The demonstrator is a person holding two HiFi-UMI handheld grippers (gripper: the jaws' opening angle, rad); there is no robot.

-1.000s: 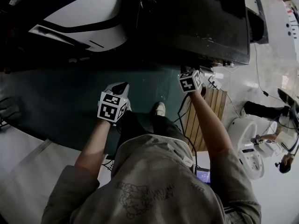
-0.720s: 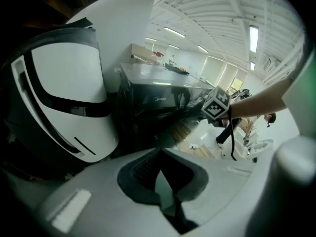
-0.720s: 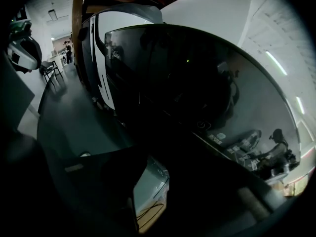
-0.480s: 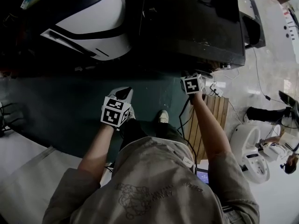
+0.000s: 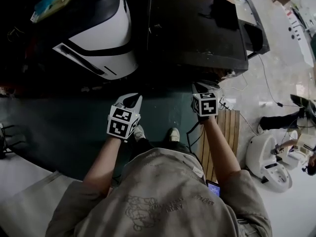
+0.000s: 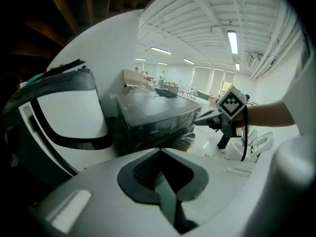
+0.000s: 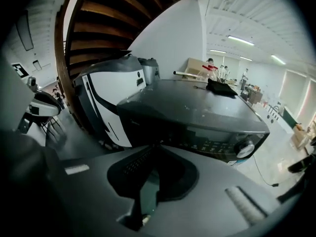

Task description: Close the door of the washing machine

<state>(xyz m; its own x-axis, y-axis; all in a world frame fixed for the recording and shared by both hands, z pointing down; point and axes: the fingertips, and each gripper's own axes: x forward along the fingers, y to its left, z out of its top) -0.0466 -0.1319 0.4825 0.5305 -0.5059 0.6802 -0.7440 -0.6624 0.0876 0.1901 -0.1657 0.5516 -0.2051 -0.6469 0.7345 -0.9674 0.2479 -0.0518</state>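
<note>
Both sets of jaws are sitting pinched together on nothing, with the left gripper (image 5: 131,99) and right gripper (image 5: 204,87) hovering over the dark green floor mat (image 5: 64,117). The black washing machine (image 5: 197,28) is standing straight ahead of the right gripper, its door too dark to read, and a white-and-black machine (image 5: 98,38) is ahead of the left. Strip lights are glowing on the ribbed white ceiling (image 6: 217,23).

We see a glossy black washing machine (image 5: 197,28) with a silver dial (image 7: 245,149), beside a machine (image 5: 98,38) of white panels banded in black, both over a dark teal mat (image 5: 59,117). The left gripper (image 5: 131,99) is white and the right gripper (image 5: 203,86) dark grey, each bearing black-and-white square markers. The slatted board (image 5: 229,127) is pale brown, and the shirt (image 5: 163,201) is greyish tan with a thin line print.
</note>
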